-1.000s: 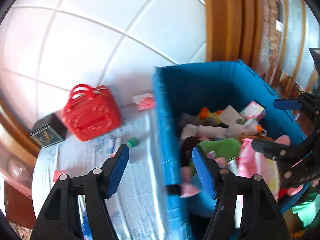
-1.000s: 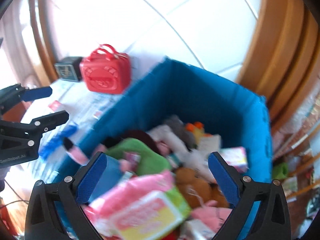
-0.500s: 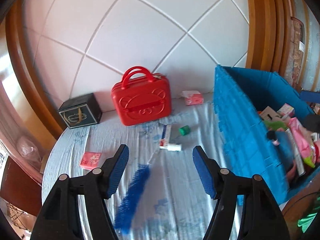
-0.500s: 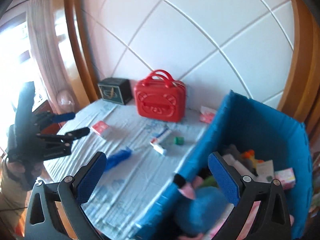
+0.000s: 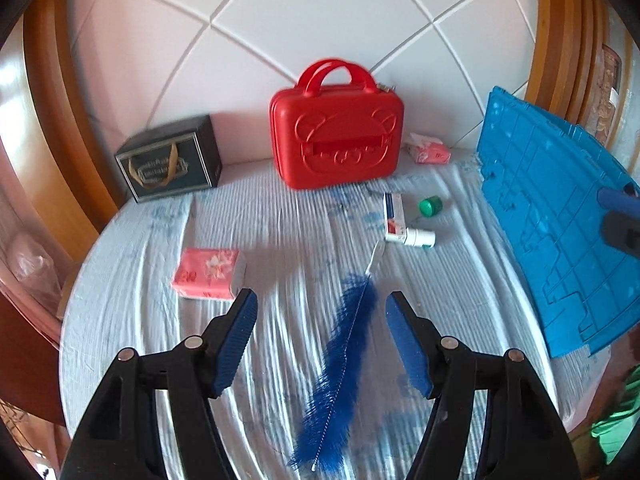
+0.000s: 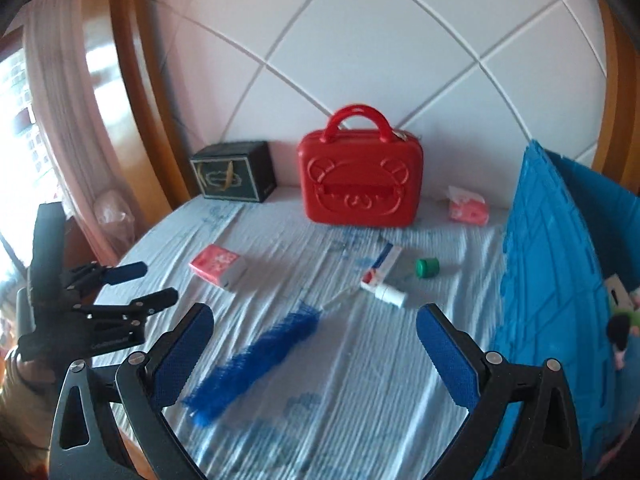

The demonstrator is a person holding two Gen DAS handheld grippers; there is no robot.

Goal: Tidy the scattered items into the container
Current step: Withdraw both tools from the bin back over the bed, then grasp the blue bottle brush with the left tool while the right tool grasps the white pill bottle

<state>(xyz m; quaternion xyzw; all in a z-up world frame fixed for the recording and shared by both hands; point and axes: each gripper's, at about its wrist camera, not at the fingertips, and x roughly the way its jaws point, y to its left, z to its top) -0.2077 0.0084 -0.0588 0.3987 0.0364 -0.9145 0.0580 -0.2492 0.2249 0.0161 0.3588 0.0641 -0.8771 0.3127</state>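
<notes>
Blue bin (image 6: 560, 280) at the table's right edge already holds some items, but brush (image 5: 344, 364), tissue pack (image 5: 208, 274), tube (image 5: 394, 216) and cap (image 5: 431, 205) lie scattered on the cloth (image 5: 280, 232), both grippers (image 5: 320, 340) (image 6: 316, 354) gaping, empty.

White diagonal-tiled wall (image 6: 360, 40) behind, framed by wooden trim (image 6: 132, 92); left of trim, sheer curtain (image 6: 52, 92) over bright window.
</notes>
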